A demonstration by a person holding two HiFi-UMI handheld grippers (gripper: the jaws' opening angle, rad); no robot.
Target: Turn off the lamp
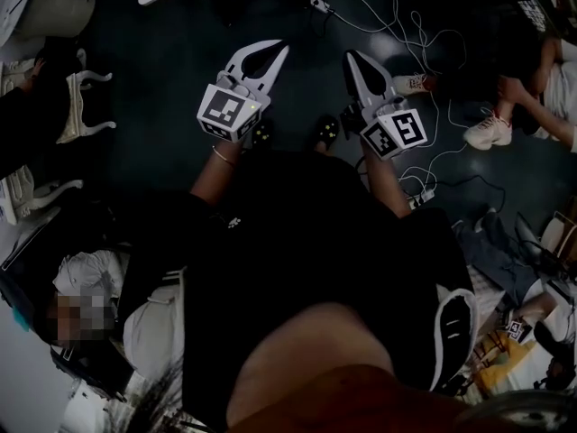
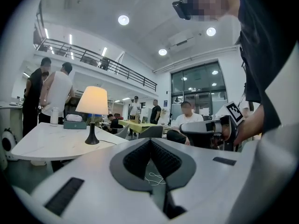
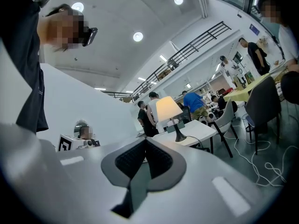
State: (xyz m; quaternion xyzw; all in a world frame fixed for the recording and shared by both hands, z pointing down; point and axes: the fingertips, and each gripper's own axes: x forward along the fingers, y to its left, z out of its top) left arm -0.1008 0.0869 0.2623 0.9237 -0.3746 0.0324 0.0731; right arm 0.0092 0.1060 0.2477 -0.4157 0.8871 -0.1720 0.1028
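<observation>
The lamp [image 2: 92, 111] is lit, with a cream shade on a thin dark stem, and stands on a white table [image 2: 42, 146] some way ahead and to the left in the left gripper view. In the right gripper view the same lamp [image 3: 169, 114] glows just right of centre on that table [image 3: 198, 133]. Both grippers are held out level over the dark floor, far from the lamp. My left gripper [image 1: 278, 50] [image 2: 150, 141] has its jaws together with nothing in them. My right gripper [image 1: 352, 58] [image 3: 145, 140] is shut and empty too.
Several people stand behind the lamp table [image 2: 56, 90] and others sit further back [image 2: 187, 115]. A teal box [image 2: 74, 123] lies beside the lamp. Chairs [image 3: 261, 106] and a yellow table [image 2: 133, 125] stand nearby. White cables [image 1: 424, 43] trail over the floor.
</observation>
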